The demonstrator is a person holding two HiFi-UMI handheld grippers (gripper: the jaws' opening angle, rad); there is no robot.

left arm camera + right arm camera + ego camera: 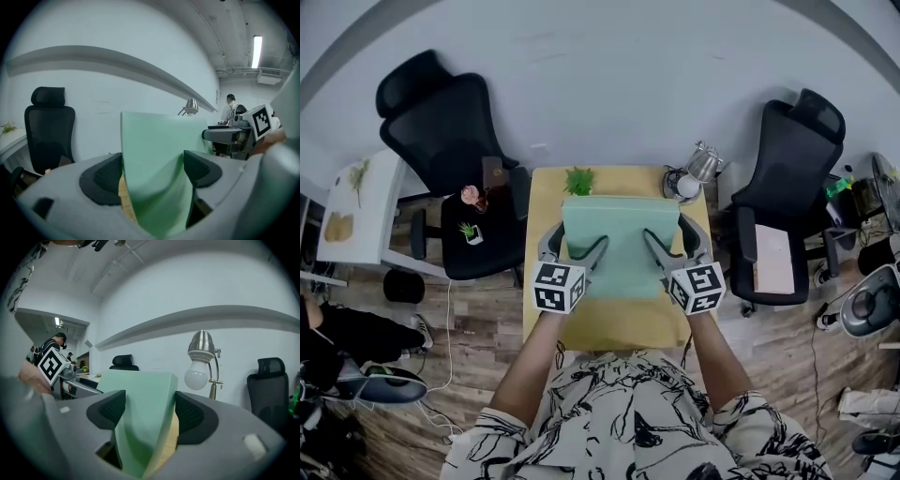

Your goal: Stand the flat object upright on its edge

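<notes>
Nearest the head camera, a person in a black-and-white patterned shirt (628, 417) reaches both forearms out toward a green foam slab (619, 239).

The left gripper (574, 246) takes the slab's left edge. In the left gripper view its jaws are clamped on that edge (152, 173), and the foam (154, 145) is pinched into a dent between the dark pads. The right gripper (675, 242) takes the slab's right edge. In the right gripper view its jaws are likewise pressed onto the foam (150, 416), which bulges out above the grip (140, 399).

The slab hangs between the two grippers, with its broad face turned up toward the head camera. Below it is a small yellow wooden table (609, 323). Whether the slab's far edge touches the tabletop cannot be told.

Just beyond the slab's far left corner stands a small green plant (579, 180). Beyond its far right corner is a metal desk lamp with a white bulb (698, 169), which also shows in the right gripper view (201, 357).

Well off to the slab's left is a black office chair (450, 122) with small items on its seat. Another black office chair (787, 187) stands to the slab's right. A pale wall (619, 75) lies behind everything.
</notes>
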